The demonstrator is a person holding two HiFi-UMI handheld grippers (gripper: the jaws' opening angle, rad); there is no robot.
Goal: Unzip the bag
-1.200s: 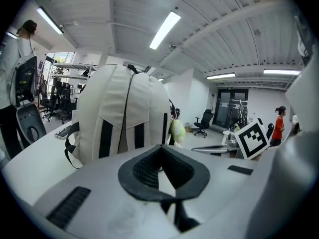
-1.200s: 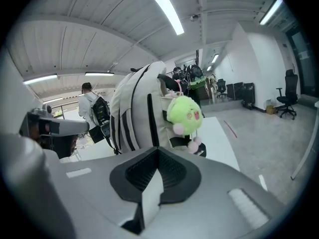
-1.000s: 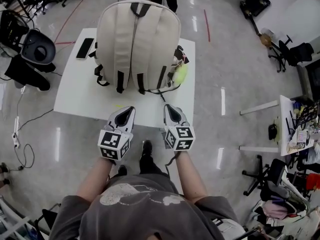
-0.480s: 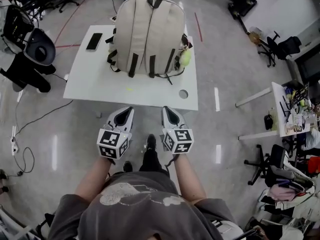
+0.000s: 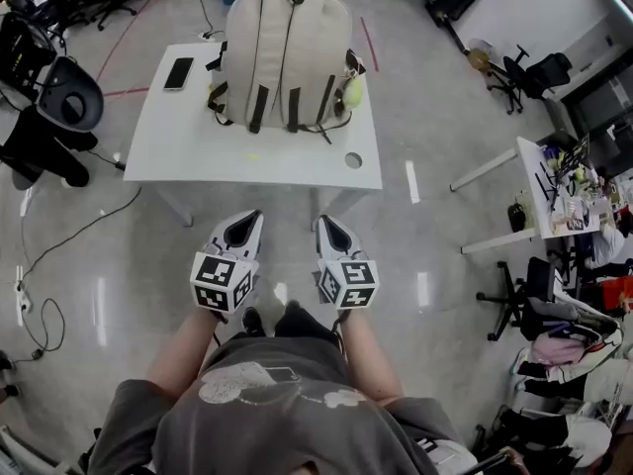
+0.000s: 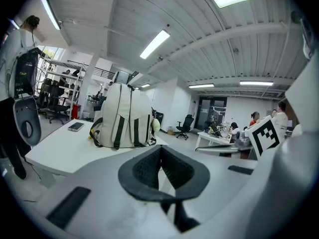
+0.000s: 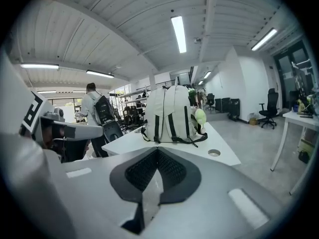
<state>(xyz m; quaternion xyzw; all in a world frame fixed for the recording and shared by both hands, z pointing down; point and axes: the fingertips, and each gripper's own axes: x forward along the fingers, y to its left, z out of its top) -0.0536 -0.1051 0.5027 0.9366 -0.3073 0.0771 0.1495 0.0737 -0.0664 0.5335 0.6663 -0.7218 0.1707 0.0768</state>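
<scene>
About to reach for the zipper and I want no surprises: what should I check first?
1. Cream fabric backpack upright on the white table: ok.
2. Zipper pull located: cannot tell, too small.
3. Left gripper open for a grasp: not ok, shut and empty.
4. Right gripper open: not ok, shut and empty.
5. Grippers at the backpack: not ok, both over the floor, short of the table.
6. Black phone clear of the backpack: ok.
</scene>
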